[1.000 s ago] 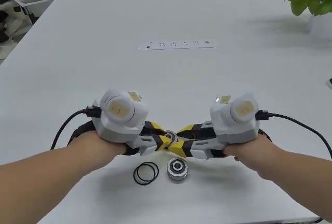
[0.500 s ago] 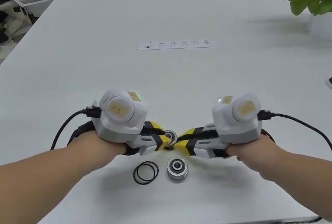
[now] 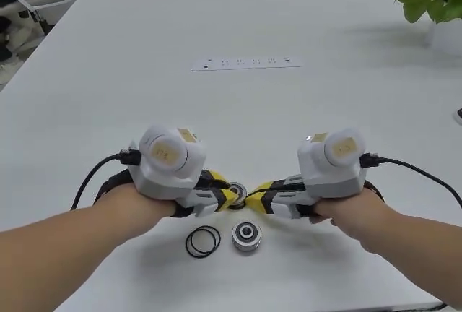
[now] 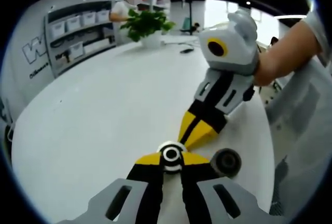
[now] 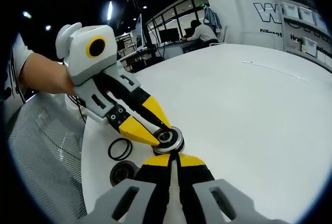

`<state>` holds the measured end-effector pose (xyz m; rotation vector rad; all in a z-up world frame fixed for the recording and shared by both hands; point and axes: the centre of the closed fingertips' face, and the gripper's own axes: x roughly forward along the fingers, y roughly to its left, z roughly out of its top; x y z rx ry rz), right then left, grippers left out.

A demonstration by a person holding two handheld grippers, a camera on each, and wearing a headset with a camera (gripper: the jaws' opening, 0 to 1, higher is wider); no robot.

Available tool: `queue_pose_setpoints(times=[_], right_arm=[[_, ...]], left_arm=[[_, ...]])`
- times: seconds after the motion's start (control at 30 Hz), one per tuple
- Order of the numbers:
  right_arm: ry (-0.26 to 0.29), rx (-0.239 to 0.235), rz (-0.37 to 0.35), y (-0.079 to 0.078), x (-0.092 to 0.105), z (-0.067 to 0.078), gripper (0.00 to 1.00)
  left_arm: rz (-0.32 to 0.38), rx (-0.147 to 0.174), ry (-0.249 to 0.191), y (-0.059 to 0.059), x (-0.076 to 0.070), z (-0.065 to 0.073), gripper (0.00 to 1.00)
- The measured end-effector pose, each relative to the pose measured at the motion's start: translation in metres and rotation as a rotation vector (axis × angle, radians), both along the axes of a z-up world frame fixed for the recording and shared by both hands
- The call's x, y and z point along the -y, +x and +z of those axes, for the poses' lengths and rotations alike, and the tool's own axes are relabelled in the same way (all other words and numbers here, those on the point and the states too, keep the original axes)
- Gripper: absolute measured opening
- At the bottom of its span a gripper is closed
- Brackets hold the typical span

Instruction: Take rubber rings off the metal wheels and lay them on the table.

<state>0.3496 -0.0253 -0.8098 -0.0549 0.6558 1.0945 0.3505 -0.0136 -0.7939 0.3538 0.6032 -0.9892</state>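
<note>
Holding the metal wheel (image 3: 236, 193) just above the surface (image 3: 253, 110), I clamp it in my left tool (image 4: 171, 159), jaws narrowed onto it, to steady it for stripping. My right tool (image 5: 170, 158) is closed, its tips touching the wheel's dark rim. Whether they pinch rubber I cannot tell. Two rubber rings (image 3: 203, 240) and a second wheel (image 3: 247, 233) lie just beneath.

Bare tabletop (image 3: 325, 102) stretches ahead to a power strip (image 3: 245, 61); loose rings (image 3: 203, 240) and a wheel (image 3: 247, 233) lie nearside.
</note>
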Motion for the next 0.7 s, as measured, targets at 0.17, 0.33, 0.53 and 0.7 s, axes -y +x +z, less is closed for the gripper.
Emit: queue_pose_setpoints(times=[0.17, 0.33, 0.53, 0.7], right_arm=[[0.03, -0.045, -0.032, 0.0018, 0.0023, 0.0008, 0.0], [0.052, -0.089, -0.056, 0.0017, 0.0029, 0.0018, 0.0], [0.084, -0.136, -0.087, 0.0012, 0.0036, 0.0045, 0.0], [0.099, -0.167, -0.106, 0.0018, 0.0048, 0.0051, 0.0]], left_arm=[[-0.001, 0.002, -0.002, 0.0004, 0.0, -0.0002, 0.12], [0.0, 0.004, -0.004, 0.0008, -0.0001, -0.0004, 0.12], [-0.002, 0.006, -0.005, 0.0005, 0.0004, -0.0003, 0.12], [-0.003, 0.008, -0.005, 0.0004, 0.0007, -0.0005, 0.12]])
